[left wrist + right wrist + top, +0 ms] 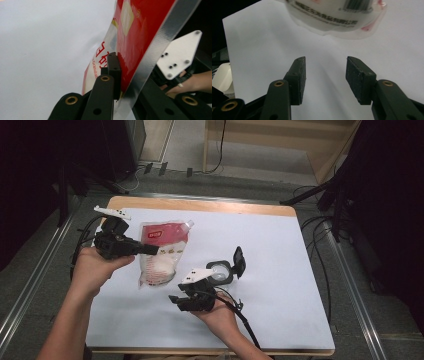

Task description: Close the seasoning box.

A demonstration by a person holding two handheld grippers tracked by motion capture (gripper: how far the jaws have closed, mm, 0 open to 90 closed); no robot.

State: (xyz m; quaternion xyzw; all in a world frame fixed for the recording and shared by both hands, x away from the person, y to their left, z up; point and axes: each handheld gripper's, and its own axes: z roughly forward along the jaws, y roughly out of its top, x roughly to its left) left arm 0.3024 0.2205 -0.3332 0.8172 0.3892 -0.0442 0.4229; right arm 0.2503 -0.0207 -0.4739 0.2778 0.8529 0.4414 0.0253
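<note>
My left tongs (pixel 150 249) are clamped tight on the upper edge of the pouch (pixel 162 251), a soft red and clear bag with a white spout at its top corner. In the left gripper view the black pad (pixel 113 72) presses flat against the red printed face, close to the silvery seam. The pouch lies on the white sheet (pixel 280 250) covering the table, toward its left half, with white grains settled in its lower, clear part. My right tongs (pixel 325 78) are half open with nothing between them, just the bare sheet, and the pouch's clear bottom edge (pixel 337 17) sits a little ahead of the tips. A small black-lidded container (pixel 222 270) rests just beyond my right hand (pixel 220 317).
</note>
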